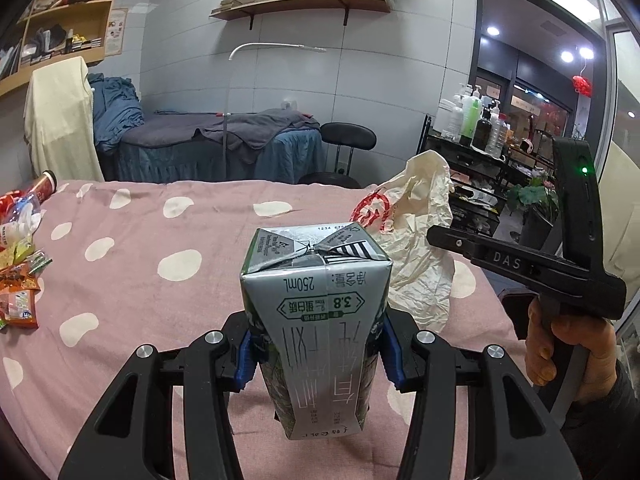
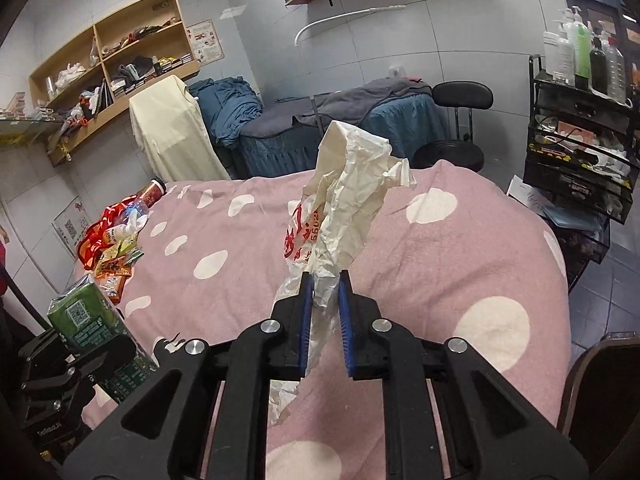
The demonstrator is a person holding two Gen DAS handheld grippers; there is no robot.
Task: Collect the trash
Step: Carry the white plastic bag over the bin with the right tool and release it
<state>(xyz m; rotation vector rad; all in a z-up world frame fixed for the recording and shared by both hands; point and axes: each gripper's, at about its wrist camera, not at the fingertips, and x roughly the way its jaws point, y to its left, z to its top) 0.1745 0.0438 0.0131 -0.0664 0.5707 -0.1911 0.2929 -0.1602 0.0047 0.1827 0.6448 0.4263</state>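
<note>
One milk carton (image 1: 316,320) is clamped between the blue pads of the left gripper (image 1: 316,354), held upside down above the pink spotted bedspread (image 1: 160,300); its silver face is printed "250mL", its side green. One crumpled cream plastic bag (image 2: 348,208) with red print is pinched in the nearly closed right gripper (image 2: 323,300). A pile of perhaps six snack wrappers (image 2: 114,252) is seen at the bed's left edge.

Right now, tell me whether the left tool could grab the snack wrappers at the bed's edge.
Probably not: the left tool is already shut on the milk carton, though nothing blocks the wrappers.
</note>
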